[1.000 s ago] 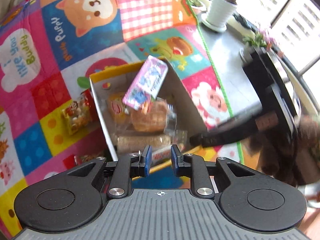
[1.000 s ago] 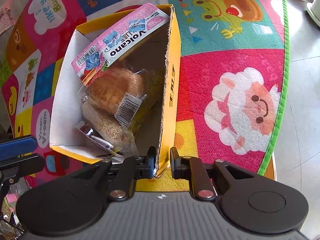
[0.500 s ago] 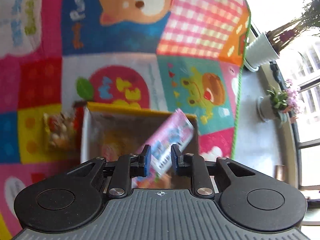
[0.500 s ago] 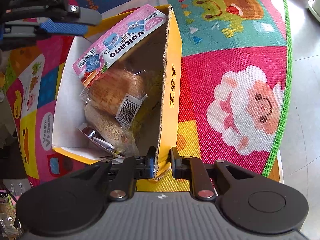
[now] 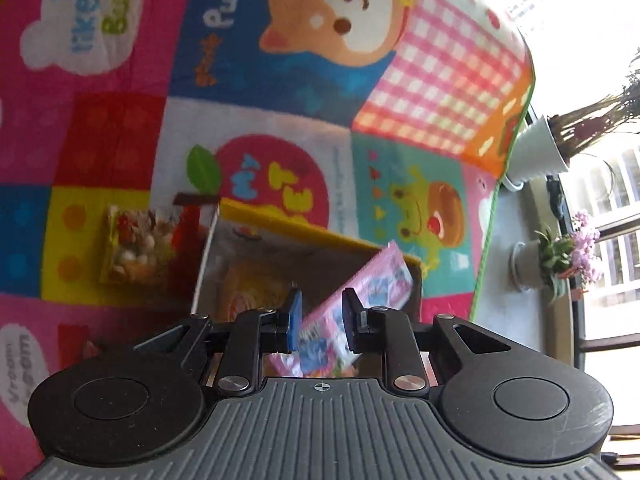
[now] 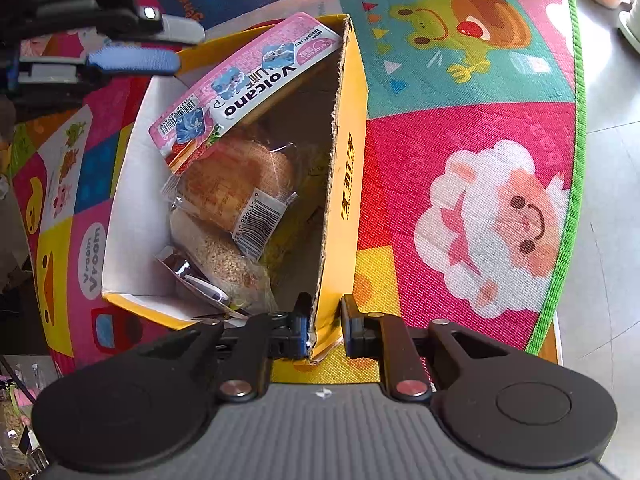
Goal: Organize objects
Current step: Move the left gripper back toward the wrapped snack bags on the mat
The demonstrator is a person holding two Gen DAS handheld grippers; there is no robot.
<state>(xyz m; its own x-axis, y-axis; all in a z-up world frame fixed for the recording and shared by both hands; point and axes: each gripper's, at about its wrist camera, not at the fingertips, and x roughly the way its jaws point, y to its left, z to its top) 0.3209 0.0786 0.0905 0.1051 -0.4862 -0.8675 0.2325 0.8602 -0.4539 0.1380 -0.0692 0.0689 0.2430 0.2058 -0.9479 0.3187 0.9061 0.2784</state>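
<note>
The yellow cardboard box (image 6: 348, 184) is found standing on a patchwork play mat (image 6: 472, 120) on the floor. The right tongs (image 6: 324, 326) are pressed together on the near corner of the box wall, pinching it, apparently to steady the box. The left tongs (image 5: 320, 326) are nearly closed and nothing is seen gripped between them; in the right wrist view they hang above the far left corner of the box (image 6: 132, 46).

Already inside the box are noted: a pink "Volcano" snack pack (image 6: 244, 88) propped at a slant against the far wall, a wrapped bun (image 6: 236, 184), a seeded bar in clear wrap (image 6: 224, 260) and a foil wrapper (image 6: 188, 272) at the near end.

One item is observed outside: a bag of mixed snacks (image 5: 136, 244) lying on the mat just beside the box's left wall. The packing is judged largely done, with that bag outstanding. Whether further items remain out of view cannot be told.
</note>
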